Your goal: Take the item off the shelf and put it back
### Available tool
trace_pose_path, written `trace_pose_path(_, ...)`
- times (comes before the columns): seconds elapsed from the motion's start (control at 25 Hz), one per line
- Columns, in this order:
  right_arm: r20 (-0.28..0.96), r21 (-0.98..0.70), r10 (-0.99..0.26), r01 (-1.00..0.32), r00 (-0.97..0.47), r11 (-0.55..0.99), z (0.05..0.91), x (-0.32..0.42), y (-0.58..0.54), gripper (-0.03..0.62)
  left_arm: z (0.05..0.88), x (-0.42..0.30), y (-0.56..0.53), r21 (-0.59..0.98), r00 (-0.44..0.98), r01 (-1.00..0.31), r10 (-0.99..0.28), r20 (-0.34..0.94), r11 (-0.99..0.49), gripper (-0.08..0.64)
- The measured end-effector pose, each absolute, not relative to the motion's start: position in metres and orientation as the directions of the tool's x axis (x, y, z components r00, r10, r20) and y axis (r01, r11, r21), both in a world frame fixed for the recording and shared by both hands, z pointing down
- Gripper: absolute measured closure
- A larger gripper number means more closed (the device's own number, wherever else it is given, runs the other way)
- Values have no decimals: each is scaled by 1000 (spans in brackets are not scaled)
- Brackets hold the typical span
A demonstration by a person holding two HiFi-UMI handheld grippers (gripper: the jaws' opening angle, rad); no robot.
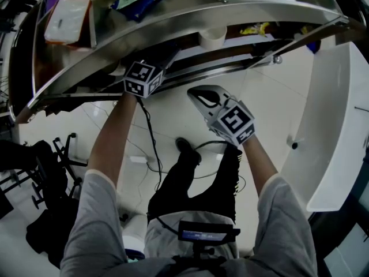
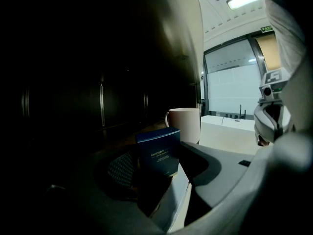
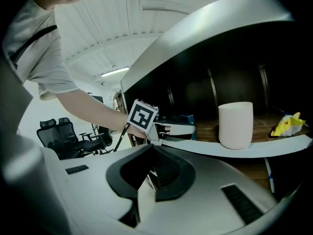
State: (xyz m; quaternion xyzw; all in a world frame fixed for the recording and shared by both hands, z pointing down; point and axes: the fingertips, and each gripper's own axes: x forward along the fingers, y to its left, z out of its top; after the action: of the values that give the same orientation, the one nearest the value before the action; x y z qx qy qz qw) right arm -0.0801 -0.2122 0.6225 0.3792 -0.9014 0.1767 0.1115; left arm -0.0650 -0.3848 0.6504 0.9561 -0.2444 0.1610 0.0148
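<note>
Left gripper [image 2: 164,166] is clenched on the dark blue box [image 2: 157,151], held upright at the front edge of the shelf [image 3: 234,150], near a white cup [image 2: 185,124]. Right gripper [image 3: 152,148] is closed with nothing in it, apart from the shelf.

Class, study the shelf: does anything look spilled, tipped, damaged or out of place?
Nothing stands out. The white ceramic mug stands upright on the white-edged shelf, and the dark blue cardboard box sits between the jaws of the left tool. No spill or damage shows.
</note>
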Motion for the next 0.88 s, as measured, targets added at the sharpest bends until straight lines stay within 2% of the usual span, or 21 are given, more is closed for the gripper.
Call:
trace_pose_path(0.08, 337, -234, -644, -724, -687, 649, 624, -80, -212, 583, 650, -65, -384, -45, 832, -469, -459, 312, -882, 271)
trace_pose_path(0.28, 347, -238, -641, -726, -684, 646, 629, -79, -210, 583, 647, -64, -382, -19, 845, -462, -446, 295, -887, 179)
trace_pose_path(0.88, 356, -247, -620, -710, -699, 659, 625, -89, -215, 583, 644, -87, -385, -13, 818, -507, -486, 308, -862, 176)
